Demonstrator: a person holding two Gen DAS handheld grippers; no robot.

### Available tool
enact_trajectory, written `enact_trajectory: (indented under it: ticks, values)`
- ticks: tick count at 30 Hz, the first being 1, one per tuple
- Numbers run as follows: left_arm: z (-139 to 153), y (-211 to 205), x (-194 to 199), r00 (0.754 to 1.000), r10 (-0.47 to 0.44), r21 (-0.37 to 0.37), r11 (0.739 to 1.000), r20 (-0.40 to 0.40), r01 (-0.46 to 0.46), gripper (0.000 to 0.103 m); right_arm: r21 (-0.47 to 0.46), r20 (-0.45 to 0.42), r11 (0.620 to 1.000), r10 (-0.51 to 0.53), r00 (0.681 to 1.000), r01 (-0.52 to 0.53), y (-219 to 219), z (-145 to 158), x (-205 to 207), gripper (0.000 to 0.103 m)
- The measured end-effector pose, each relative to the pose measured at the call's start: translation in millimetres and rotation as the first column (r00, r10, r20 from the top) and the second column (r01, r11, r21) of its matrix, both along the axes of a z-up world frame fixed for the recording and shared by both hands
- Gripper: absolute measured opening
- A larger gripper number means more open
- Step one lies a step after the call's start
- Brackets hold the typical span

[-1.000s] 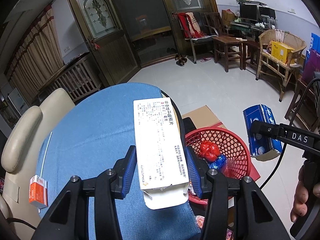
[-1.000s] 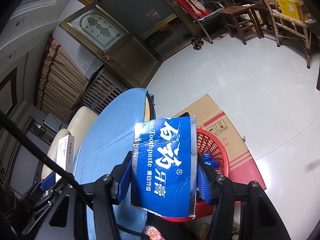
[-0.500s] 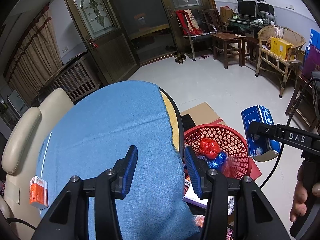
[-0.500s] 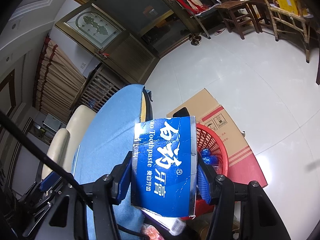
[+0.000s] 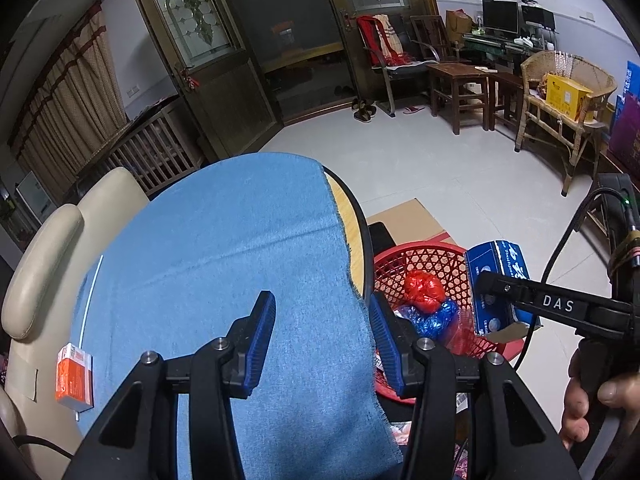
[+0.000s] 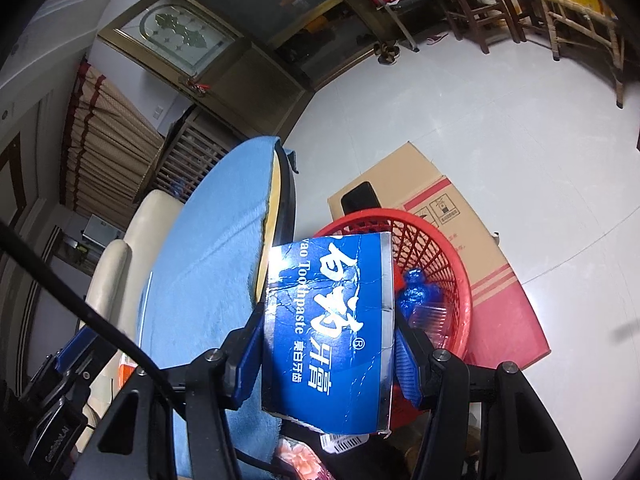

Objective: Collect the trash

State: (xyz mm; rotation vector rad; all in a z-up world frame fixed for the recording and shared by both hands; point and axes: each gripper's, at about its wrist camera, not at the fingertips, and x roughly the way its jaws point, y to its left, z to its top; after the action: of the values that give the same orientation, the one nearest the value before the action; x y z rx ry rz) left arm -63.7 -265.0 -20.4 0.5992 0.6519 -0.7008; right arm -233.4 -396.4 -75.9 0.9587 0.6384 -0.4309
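My left gripper [image 5: 322,306] stands open over the right edge of the blue cloth [image 5: 224,264], with nothing between its blue pads. My right gripper [image 6: 328,320] is shut on a blue toothpaste box [image 6: 332,320], which hangs over the near rim of the red basket [image 6: 444,256]. The left wrist view shows the same toothpaste box [image 5: 496,268] above the red basket [image 5: 416,260], which holds a red crumpled wrapper [image 5: 424,290] and a blue wrapper [image 5: 436,318]. A small orange box [image 5: 74,376] lies at the cloth's left edge.
The basket stands on flattened cardboard [image 6: 436,200] on the pale floor, tight against the round table's rim [image 5: 352,216]. A cream chair [image 5: 44,240] sits left of the table. A person's hand [image 5: 592,404] holds the right gripper. A white barcoded piece [image 6: 344,442] shows under the toothpaste box.
The white box that sat between the left gripper's jaws a second ago has gone from them. The right gripper has sunk with the toothpaste box toward the basket.
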Motion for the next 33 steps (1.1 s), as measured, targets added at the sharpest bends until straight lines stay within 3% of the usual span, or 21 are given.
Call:
enact_trajectory:
  ticks: [7,9,11,18,19,24,33]
  values:
    - [-2.3,8.6,9.6,0.999,0.046,-0.004,0.999,-0.012,-0.046,0.051,0.025,-0.001,1.000,0.000,1.000,0.001,-1.2,-7.6,4.4,0.068]
    - [-3.3,11.0,13.3,0.998,0.055,-0.006,0.998,-0.026,-0.055,0.054,0.012,-0.001,1.000,-0.024,1.000,0.024,-3.0,-5.4,-0.7,0.070]
    - [-4.1,14.2,15.3,0.997,0.069,-0.008,0.998,-0.026,-0.069,0.063,0.005,0.019,0.999,-0.041,0.999,0.041,-5.3,-1.5,-5.6,0.070]
    - [7.1,29.3,18.9,0.993,0.116,-0.044,0.992,0.007,-0.116,0.065,-0.055,0.050,0.998,-0.040,0.998,0.042,1.2,23.4,-9.6,0.070]
    - [10.3,34.0,18.6,0.992,0.124,-0.054,0.991,0.017,-0.123,0.070,-0.063,0.053,0.997,-0.033,0.998,0.037,3.3,26.7,-9.3,0.070]
    - [29.5,59.4,20.0,0.983,0.165,-0.120,0.981,0.076,-0.155,0.073,-0.161,0.053,0.987,0.017,0.998,-0.008,27.3,53.7,1.1,0.070]
    - [63.4,125.5,26.5,0.946,0.281,-0.219,0.945,0.160,-0.244,0.074,-0.370,0.066,0.925,0.126,0.990,-0.093,89.7,112.5,29.2,0.070]
